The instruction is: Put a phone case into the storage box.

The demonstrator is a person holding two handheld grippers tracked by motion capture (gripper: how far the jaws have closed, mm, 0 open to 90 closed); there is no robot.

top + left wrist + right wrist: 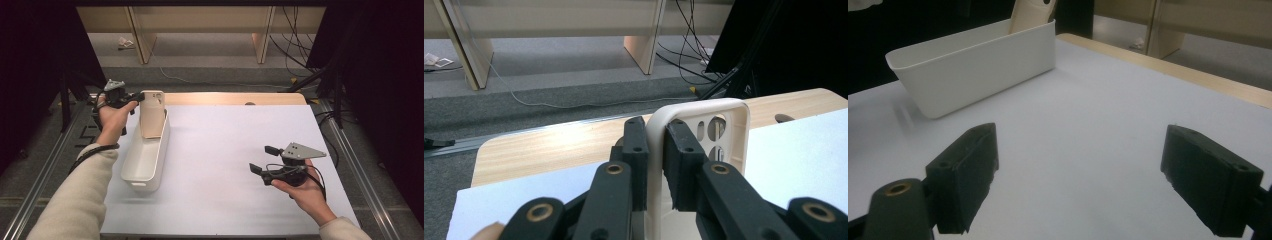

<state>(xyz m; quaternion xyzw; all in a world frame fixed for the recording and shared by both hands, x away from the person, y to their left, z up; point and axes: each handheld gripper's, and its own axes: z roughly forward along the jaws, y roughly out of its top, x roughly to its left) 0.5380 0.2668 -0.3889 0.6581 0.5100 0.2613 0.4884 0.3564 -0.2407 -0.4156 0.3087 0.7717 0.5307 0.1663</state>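
White tabletop point(230, 165), high view: left gripper point(134, 98) holds phone case point(151, 114) upright over bin point(145, 160) near left edge. Left gripper view: jaws pinch only the case's rim point(655, 165); it may slip. Right gripper view: right gripper point(1078, 180) wide open, empty.

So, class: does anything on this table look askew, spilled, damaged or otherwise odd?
Only one thing: the beige phone case stands upright and slightly tilted at the far end of the white bin, not lying flat. That is because the left gripper clamps its edge. Nothing looks spilled or broken. The right gripper hangs open over bare table.
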